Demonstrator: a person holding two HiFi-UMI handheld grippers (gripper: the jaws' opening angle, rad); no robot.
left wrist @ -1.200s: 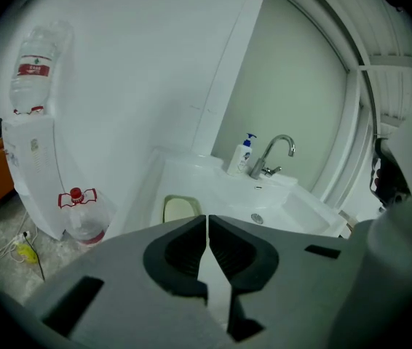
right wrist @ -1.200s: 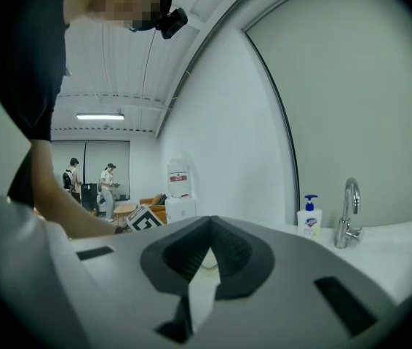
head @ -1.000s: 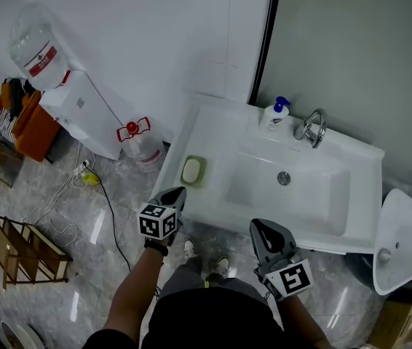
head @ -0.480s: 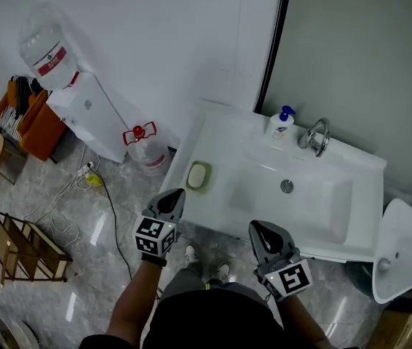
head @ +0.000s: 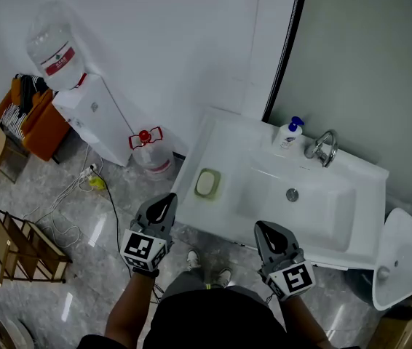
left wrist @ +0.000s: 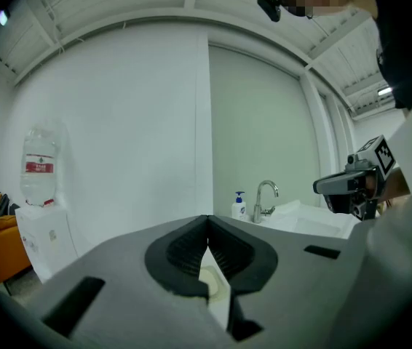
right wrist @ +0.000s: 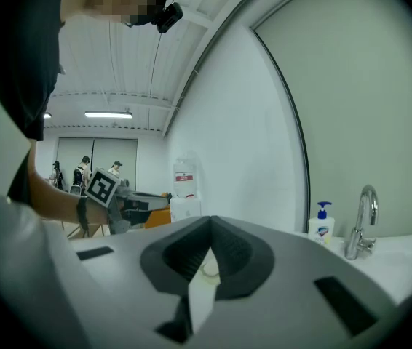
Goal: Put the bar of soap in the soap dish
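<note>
One left gripper (head: 167,201), jaws pressed together, holding nothing. At its 1 o'clock, one bar of soap (head: 205,185) lies in one soap dish (head: 211,171) on the sink (head: 200,147) at its 9 o'clock rim. One right gripper (head: 266,229), jaws closed too, holding nothing.

Soap (head: 205,183) in green dish (head: 199,194), sink (head: 337,227) rim; left gripper (head: 168,198), right gripper (head: 265,228) near

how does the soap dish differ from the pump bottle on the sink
The soap dish is green, low and flat; the pump bottle is white with a blue pump, upright. The dish sits at the sink's left edge, the bottle at the back beside the tap. Both rest on the white sink.
</note>
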